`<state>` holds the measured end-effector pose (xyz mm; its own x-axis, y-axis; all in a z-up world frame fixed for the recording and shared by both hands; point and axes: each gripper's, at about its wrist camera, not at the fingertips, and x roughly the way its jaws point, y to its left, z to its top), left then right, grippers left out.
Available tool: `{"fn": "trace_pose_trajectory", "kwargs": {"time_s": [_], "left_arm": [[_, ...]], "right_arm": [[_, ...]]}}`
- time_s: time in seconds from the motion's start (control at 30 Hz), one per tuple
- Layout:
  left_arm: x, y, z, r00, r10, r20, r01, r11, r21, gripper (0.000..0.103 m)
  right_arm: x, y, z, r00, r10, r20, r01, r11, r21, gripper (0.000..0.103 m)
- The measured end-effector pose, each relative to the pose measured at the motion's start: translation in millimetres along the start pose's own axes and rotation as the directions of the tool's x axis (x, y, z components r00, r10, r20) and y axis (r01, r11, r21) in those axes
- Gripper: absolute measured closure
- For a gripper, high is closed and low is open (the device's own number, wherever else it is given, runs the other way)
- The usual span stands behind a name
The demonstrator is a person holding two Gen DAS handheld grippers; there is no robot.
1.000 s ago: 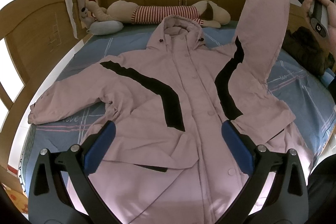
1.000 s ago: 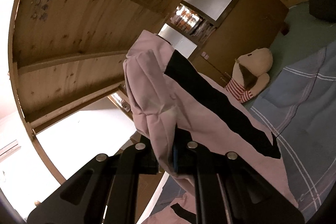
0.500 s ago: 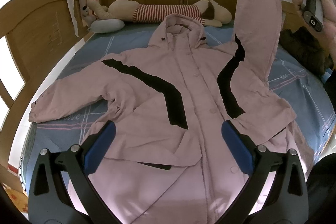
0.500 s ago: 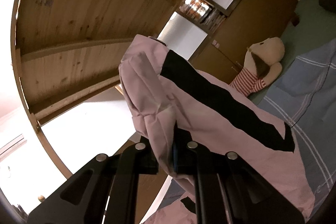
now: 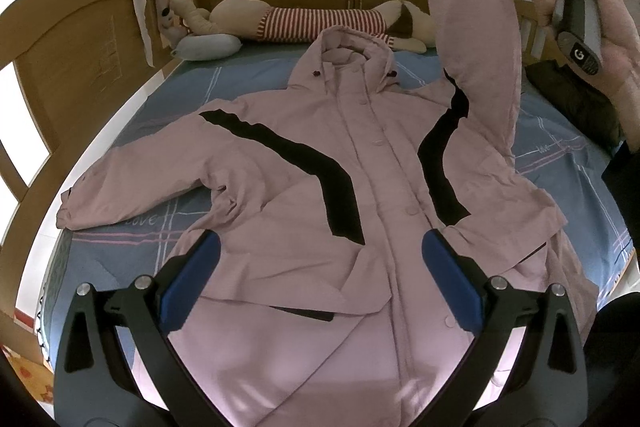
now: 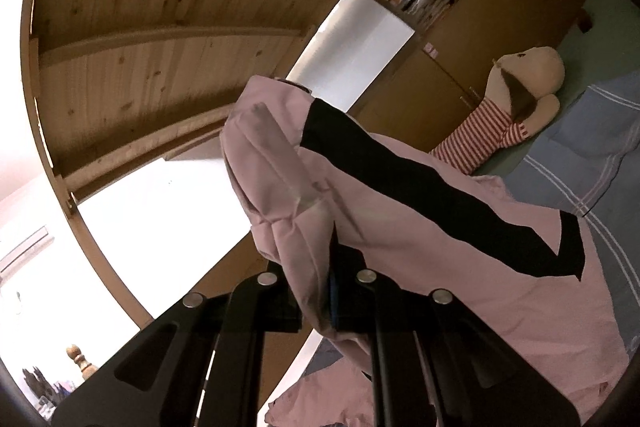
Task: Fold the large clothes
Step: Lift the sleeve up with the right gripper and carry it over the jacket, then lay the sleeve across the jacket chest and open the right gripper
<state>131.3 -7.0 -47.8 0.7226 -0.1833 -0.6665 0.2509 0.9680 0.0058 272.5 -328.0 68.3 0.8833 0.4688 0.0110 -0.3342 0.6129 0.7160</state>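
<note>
Right gripper (image 6: 330,291) clamps the jacket (image 5: 320,195) sleeve (image 5: 476,27), raised beside stuffed doll (image 5: 304,23); left gripper (image 5: 320,279) spread, empty, above jacket hem.

I see a pink cloth jacket with black panels (image 5: 280,195), matt and lightly creased, on a blue checked cotton-looking bed sheet (image 5: 188,99). My left tool (image 5: 320,281) looks like matt black plastic with smooth blue pads; the knotty wooden headboard (image 5: 80,39) shines faintly.
</note>
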Motion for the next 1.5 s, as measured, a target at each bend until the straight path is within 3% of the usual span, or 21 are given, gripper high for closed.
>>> {"fn": "trace_pose_trajectory", "kwargs": {"time_s": [0.73,1.0,1.3,1.5], "left_arm": [[-1.7,1.3,0.4,1.000,0.000,0.000,0.000,1.000,-0.001,0.002],[-5.9,2.9,2.1,1.000,-0.008,0.002,0.008,1.000,-0.003,0.002],[-9.0,1.8,3.5,1.000,-0.015,0.006,0.015,1.000,-0.009,0.002],[-9.8,-0.5,4.9,1.000,-0.022,0.007,0.022,1.000,-0.010,0.002]], "right_arm": [[52.6,3.1,-57.3,0.989,-0.043,-0.138,0.037,0.998,-0.050,0.094],[70.7,3.9,-77.2,0.980,-0.093,-0.177,0.073,0.991,-0.116,0.094],[94.2,-1.5,-111.5,0.959,-0.165,-0.230,0.116,0.971,-0.210,0.094],[117.3,0.7,-149.4,0.932,-0.241,-0.272,0.146,0.934,-0.327,0.094]]}}
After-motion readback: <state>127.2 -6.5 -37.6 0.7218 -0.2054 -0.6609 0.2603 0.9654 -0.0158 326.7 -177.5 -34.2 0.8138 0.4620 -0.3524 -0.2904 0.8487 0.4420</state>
